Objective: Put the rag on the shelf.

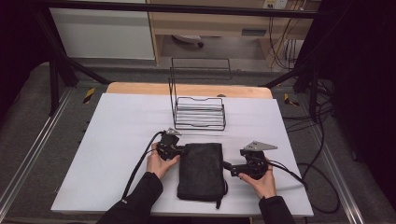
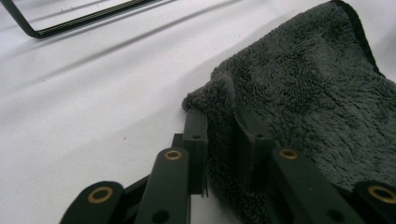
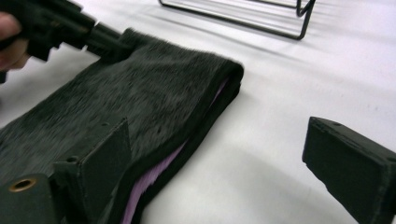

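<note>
A dark grey towel [image 1: 201,170] with lilac inside lies by a black wire rack [image 1: 199,113].

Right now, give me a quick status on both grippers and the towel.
Left gripper shut on dark folded towel corner. Right gripper open at the towel's right edge. Wire rack stands apart, behind.

towel [image 2: 308,93]: dark fluffy cloth | rack [image 1: 200,113]: thin black wire | table [image 1: 116,140]: matt white
</note>
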Tool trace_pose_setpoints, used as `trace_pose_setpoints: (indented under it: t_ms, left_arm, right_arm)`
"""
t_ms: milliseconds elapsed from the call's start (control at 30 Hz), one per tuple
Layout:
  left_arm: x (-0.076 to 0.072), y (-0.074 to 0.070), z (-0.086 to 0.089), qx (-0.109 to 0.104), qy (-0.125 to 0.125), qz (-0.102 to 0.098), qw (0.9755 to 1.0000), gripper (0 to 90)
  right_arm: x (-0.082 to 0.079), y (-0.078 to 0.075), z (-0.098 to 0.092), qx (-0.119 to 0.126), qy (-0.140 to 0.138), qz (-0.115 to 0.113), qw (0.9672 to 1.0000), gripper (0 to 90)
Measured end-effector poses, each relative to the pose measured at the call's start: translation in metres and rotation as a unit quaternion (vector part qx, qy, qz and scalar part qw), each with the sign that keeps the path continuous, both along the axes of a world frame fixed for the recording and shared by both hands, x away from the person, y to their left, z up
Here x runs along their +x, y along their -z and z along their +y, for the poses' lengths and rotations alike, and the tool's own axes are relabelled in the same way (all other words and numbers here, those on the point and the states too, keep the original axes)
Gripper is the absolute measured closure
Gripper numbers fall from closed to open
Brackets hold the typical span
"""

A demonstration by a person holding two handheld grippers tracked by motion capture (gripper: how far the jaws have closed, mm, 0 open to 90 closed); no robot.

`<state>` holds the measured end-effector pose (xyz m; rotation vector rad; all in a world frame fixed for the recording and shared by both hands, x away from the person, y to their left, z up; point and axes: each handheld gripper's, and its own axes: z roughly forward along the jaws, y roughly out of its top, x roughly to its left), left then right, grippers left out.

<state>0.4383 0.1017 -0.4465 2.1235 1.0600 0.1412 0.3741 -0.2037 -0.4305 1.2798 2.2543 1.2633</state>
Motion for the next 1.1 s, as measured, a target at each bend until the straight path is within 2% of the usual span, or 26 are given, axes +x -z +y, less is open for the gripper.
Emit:
trace_pose_setpoints:
  t_ms: [67,100,167,267,300,333,367,400,467,500,633,733,933,1100]
  left_arm:
    - [0.0,0.0,0.0,0.004,0.002,-0.003,1.0,76.3]
    - [-0.001,0.0,0.0,0.004,0.003,-0.003,1.0,76.3]
    - [0.0,0.0,0.001,0.003,0.006,-0.003,1.0,76.5]
    - [-0.001,0.001,0.0,0.003,0.006,-0.005,1.0,76.5]
    - [-0.001,0.0,0.0,0.007,0.008,-0.009,0.9999,76.6]
    - [-0.002,0.001,-0.001,0.008,0.009,-0.012,0.9999,76.6]
    - [-0.002,0.001,-0.001,0.007,0.009,-0.013,0.9998,76.6]
    - [-0.002,0.001,0.0,0.006,0.008,-0.012,0.9999,76.6]
    - [-0.002,0.002,0.0,0.002,0.007,-0.013,0.9999,76.6]
    - [-0.002,0.002,0.001,0.001,0.007,-0.014,0.9999,76.6]
    - [-0.003,0.003,0.001,-0.001,0.008,-0.017,0.9998,76.6]
    - [-0.003,0.003,0.001,-0.001,0.009,-0.018,0.9998,76.5]
    - [-0.002,0.003,0.002,-0.001,0.013,-0.018,0.9998,76.6]
    - [-0.001,0.003,0.002,-0.004,0.014,-0.016,0.9998,76.6]
  right_arm:
    - [0.011,-0.003,0.008,0.004,0.007,0.005,1.0,9.8]
    - [0.011,-0.003,0.008,0.004,0.007,0.005,1.0,9.8]
    - [0.026,-0.004,0.018,0.01,0.011,0.008,0.9999,12.3]
    - [0.035,-0.001,0.026,0.012,0.011,0.013,0.9998,15.8]
    - [0.043,0.003,0.033,0.011,0.012,0.02,0.9997,20.1]
    - [0.043,0.003,0.033,0.011,0.012,0.02,0.9997,20.1]
    - [0.049,0.009,0.038,0.003,0.012,0.025,0.9996,23.4]
    - [0.049,0.009,0.038,0.003,0.012,0.025,0.9996,23.4]
    - [0.052,0.015,0.041,-0.009,0.014,0.023,0.9996,30.9]
    - [0.052,0.015,0.041,-0.009,0.014,0.023,0.9996,30.9]
    - [0.051,0.02,0.042,-0.038,0.013,0.029,0.9988,40.4]
    - [0.05,0.022,0.044,-0.03,0.01,0.039,0.9987,47.2]
    - [0.049,0.022,0.045,-0.021,0.009,0.059,0.998,52.9]
    - [0.049,0.022,0.045,-0.017,0.007,0.066,0.9976,56.1]
